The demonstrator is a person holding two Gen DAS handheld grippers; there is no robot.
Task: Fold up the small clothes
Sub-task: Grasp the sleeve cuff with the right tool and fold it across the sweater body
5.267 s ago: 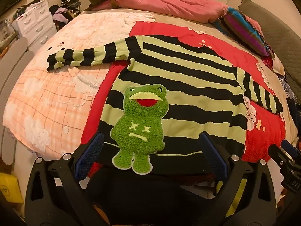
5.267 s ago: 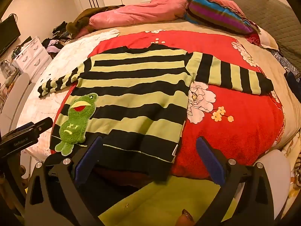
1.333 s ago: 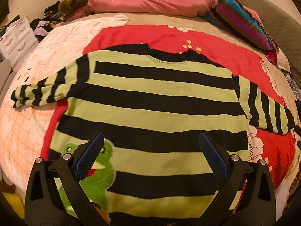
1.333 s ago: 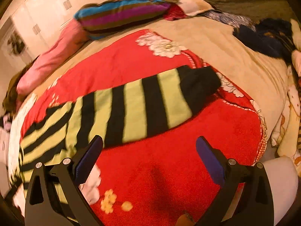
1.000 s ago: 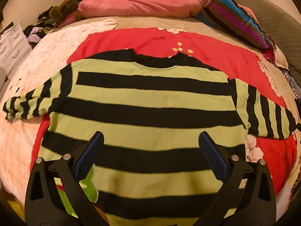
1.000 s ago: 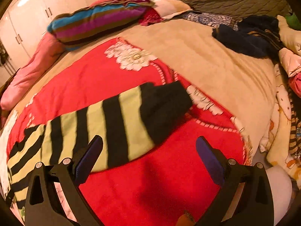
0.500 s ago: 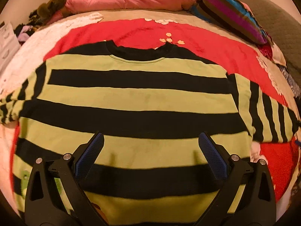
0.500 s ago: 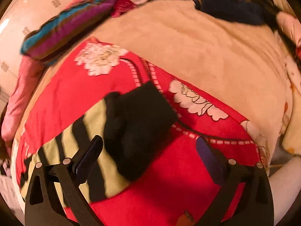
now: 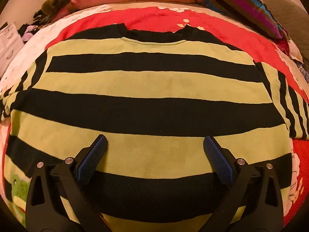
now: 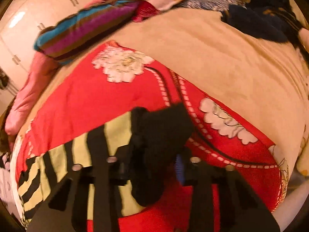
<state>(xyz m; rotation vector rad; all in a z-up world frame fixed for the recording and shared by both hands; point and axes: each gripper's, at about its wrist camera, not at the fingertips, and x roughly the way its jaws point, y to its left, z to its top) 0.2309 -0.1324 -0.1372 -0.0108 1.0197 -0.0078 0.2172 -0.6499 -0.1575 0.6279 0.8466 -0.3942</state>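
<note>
The striped sweater (image 9: 146,104) lies flat on the bed (image 10: 222,58). We find the right gripper (image 10: 154,166), its jaws just closing, clamped on the black cuff (image 10: 162,127), presumably to fold the sleeve inward. The left gripper (image 9: 154,150) hovers wide over the torso, holding nothing.

one striped sweater (image 9: 146,81), two tongs (image 9: 154,154), one striped pillow (image 9: 249,5)

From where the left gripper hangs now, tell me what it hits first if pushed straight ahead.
Likely the striped sweater: the open left gripper points down at its lime and black body, nothing between. How close it hangs is unclear.
</note>
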